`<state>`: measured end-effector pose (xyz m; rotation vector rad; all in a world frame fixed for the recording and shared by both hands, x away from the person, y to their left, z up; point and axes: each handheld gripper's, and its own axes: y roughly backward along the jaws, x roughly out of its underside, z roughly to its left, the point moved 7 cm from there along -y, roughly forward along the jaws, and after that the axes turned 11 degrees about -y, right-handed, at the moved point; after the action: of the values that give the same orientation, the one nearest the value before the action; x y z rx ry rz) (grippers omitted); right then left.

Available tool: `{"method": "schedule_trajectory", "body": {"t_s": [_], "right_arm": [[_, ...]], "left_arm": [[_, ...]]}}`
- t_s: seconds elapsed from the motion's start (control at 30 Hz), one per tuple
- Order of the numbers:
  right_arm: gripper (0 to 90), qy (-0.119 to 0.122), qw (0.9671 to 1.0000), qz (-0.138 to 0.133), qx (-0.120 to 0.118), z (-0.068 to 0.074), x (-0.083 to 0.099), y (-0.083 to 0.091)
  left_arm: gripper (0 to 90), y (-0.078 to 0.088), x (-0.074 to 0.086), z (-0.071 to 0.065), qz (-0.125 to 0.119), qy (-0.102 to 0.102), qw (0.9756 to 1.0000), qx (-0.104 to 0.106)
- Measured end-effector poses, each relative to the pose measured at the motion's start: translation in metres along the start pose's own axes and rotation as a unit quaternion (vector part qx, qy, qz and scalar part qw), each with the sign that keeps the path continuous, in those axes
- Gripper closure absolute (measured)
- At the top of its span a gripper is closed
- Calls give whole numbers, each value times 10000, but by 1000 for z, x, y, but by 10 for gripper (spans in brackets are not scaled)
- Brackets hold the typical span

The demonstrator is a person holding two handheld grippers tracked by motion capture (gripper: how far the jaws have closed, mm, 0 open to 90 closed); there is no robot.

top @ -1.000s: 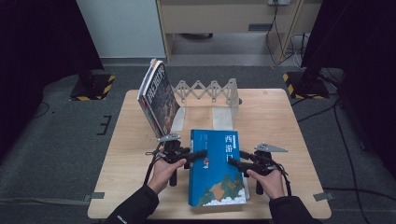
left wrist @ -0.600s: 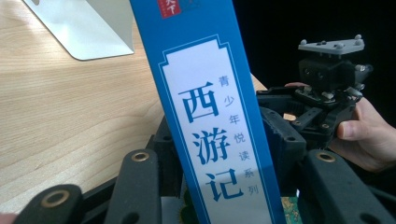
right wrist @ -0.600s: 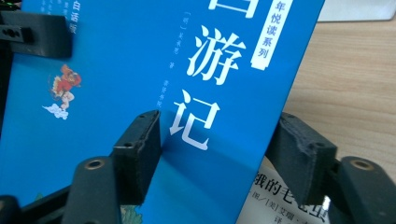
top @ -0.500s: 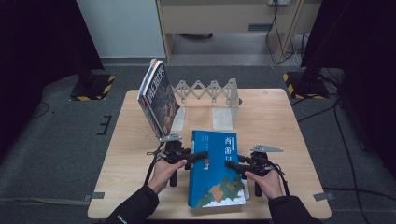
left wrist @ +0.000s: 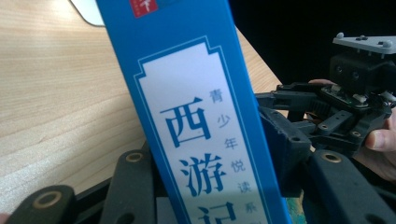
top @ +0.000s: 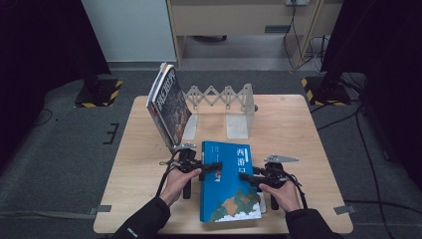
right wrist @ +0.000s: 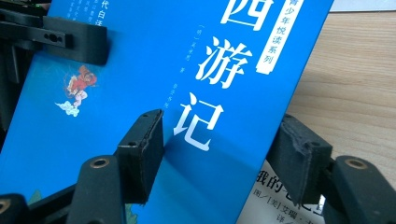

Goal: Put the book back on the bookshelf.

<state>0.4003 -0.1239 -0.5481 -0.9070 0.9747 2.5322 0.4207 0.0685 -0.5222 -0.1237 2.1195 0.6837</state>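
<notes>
The blue book [top: 229,181] lies near the tabletop's [top: 308,134] front edge, over a second book [right wrist: 280,189] that the right tool view reveals beneath it. The left tool [top: 211,167] and right tool [top: 249,175] each grip a long side, the left's jaws having just eased wider. Bare wood lies right.

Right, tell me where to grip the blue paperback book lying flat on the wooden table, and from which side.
Grip the blue paperback book by its long edges, coming in level from left and right. It lies flat with another book under it, so one jaw goes over the cover and one beneath. The left gripper and right gripper already straddle those edges.
</notes>
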Motion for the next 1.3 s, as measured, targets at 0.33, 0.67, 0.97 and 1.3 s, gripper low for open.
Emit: {"method": "schedule_trajectory", "body": {"t_s": [0.33,0.67,0.97,1.3], "right_arm": [[377,-14,10000,25,-10,0,0,0],[374,-59,9999,-30,-98,1,-4,4],[436,318,9969,-624,-347,14,-23,13],[330,-86,9975,-407,-580,11,-13,3]], "left_arm": [[544,1,1,0,-28,-35,10000,-8],[563,8,-12,-14,-256,-268,9993,23],[591,26,-32,-29,-538,-784,9955,31],[591,25,-30,-29,-493,-778,9957,30]]}}
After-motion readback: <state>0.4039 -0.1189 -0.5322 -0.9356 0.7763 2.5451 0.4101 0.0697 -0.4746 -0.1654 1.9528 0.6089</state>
